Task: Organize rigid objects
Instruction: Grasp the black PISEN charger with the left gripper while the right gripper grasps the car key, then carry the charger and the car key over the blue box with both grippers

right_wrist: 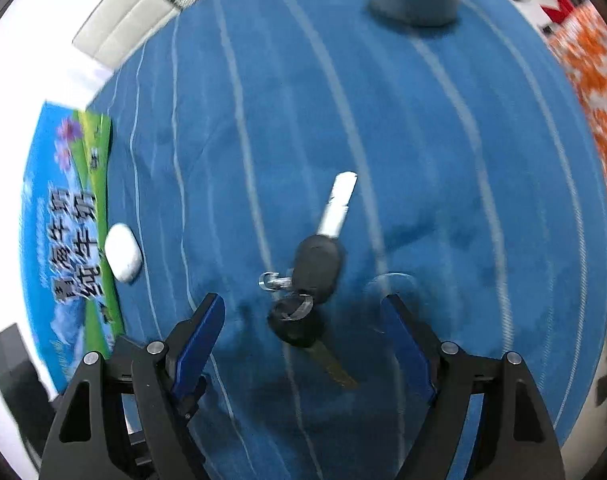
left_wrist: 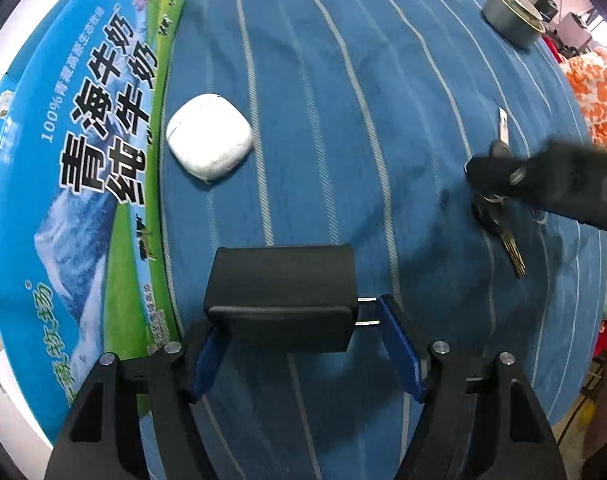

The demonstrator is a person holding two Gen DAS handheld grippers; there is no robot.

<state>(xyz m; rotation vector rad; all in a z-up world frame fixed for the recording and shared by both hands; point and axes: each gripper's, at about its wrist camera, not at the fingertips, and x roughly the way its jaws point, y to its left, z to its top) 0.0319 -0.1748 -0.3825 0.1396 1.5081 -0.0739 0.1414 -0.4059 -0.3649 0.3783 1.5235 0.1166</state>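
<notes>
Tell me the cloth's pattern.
Blue cloth with thin pale stripes; clearest in the left wrist view.

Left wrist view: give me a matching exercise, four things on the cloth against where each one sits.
Things:
1. black plug adapter
2. white earbud case
3. bunch of keys
4. roll of grey tape

Places:
A. far corner of the striped cloth
B. beside the milk carton, clear of both grippers
C. between the jaws of the left gripper
D. under the tip of the right gripper

Pairs: 1-C, 2-B, 3-D, 4-A
</notes>
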